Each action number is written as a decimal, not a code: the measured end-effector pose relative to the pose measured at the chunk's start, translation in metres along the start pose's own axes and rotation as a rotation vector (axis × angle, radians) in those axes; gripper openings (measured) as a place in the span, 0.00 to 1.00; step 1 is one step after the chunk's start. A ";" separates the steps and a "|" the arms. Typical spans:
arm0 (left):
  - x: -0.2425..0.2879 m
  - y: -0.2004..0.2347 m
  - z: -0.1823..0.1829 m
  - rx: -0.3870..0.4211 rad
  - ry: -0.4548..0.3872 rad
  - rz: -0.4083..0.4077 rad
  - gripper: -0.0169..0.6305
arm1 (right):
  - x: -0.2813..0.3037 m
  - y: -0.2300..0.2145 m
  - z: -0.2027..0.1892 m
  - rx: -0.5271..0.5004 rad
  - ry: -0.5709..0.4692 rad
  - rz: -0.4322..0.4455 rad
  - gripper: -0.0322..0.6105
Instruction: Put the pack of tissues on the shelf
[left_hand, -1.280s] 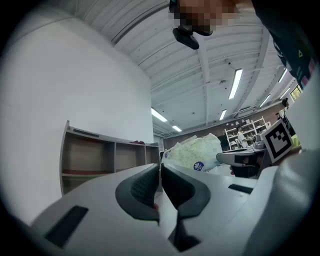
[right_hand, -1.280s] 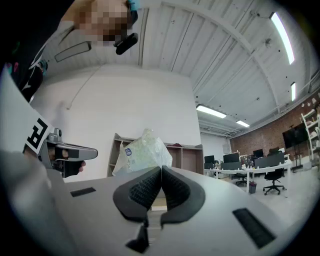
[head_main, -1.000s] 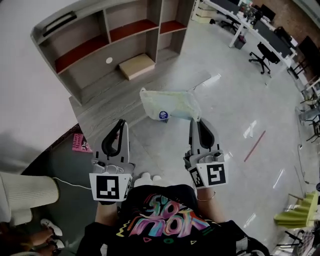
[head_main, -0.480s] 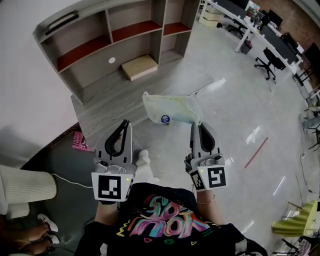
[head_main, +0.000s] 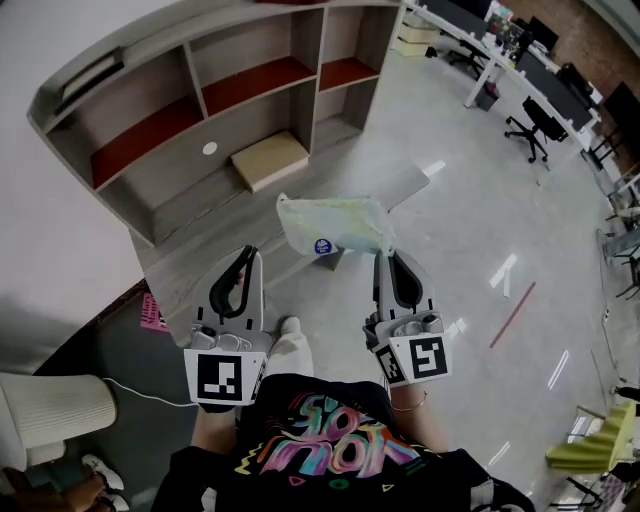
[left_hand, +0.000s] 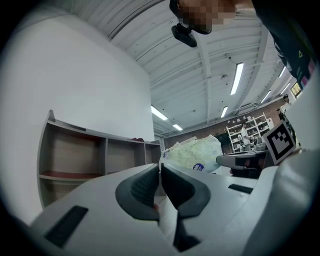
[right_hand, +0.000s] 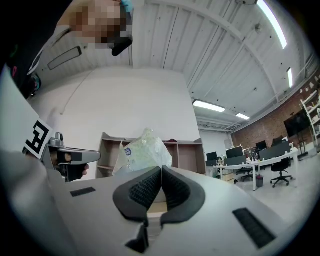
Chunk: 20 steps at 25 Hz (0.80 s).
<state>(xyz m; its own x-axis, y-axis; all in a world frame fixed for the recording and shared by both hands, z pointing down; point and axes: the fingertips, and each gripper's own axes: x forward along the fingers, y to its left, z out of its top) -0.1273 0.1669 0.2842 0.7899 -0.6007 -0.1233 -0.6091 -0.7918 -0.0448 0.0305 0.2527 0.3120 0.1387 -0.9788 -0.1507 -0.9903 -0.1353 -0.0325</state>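
Note:
The pack of tissues (head_main: 330, 224), a pale green plastic bag with a blue round label, hangs in the air in front of me. My right gripper (head_main: 384, 255) is shut on the pack's right edge. In the right gripper view the pack (right_hand: 142, 150) rises just above the closed right gripper (right_hand: 161, 169). My left gripper (head_main: 247, 256) is level with it to the left, shut and holding nothing; the pack (left_hand: 195, 152) shows past its tip (left_hand: 160, 167). The shelf (head_main: 250, 85), grey with red boards, stands ahead on the floor.
A flat beige box (head_main: 268, 158) lies on the shelf's low deck, a small white disc (head_main: 209, 148) behind it. A pink thing (head_main: 153, 312) lies on the dark mat at left. White desks and office chairs (head_main: 527, 110) fill the far right. A white sleeve (head_main: 50, 410) shows lower left.
Both grippers and the hanging pack have moved forward toward the shelf, which now looks nearer and larger. Both jaws stay as they were.

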 end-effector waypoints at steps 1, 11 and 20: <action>0.012 0.006 -0.002 0.000 0.005 -0.007 0.08 | 0.013 -0.004 -0.001 0.000 0.002 -0.001 0.08; 0.120 0.076 -0.015 -0.006 0.013 -0.023 0.08 | 0.136 -0.031 -0.018 0.011 0.022 -0.020 0.08; 0.162 0.132 -0.034 -0.014 0.046 -0.025 0.08 | 0.207 -0.028 -0.035 0.030 0.046 -0.037 0.08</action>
<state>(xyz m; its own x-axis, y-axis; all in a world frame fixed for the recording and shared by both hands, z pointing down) -0.0779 -0.0386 0.2922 0.8077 -0.5846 -0.0766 -0.5880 -0.8082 -0.0330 0.0861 0.0480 0.3159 0.1738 -0.9794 -0.1030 -0.9836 -0.1674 -0.0672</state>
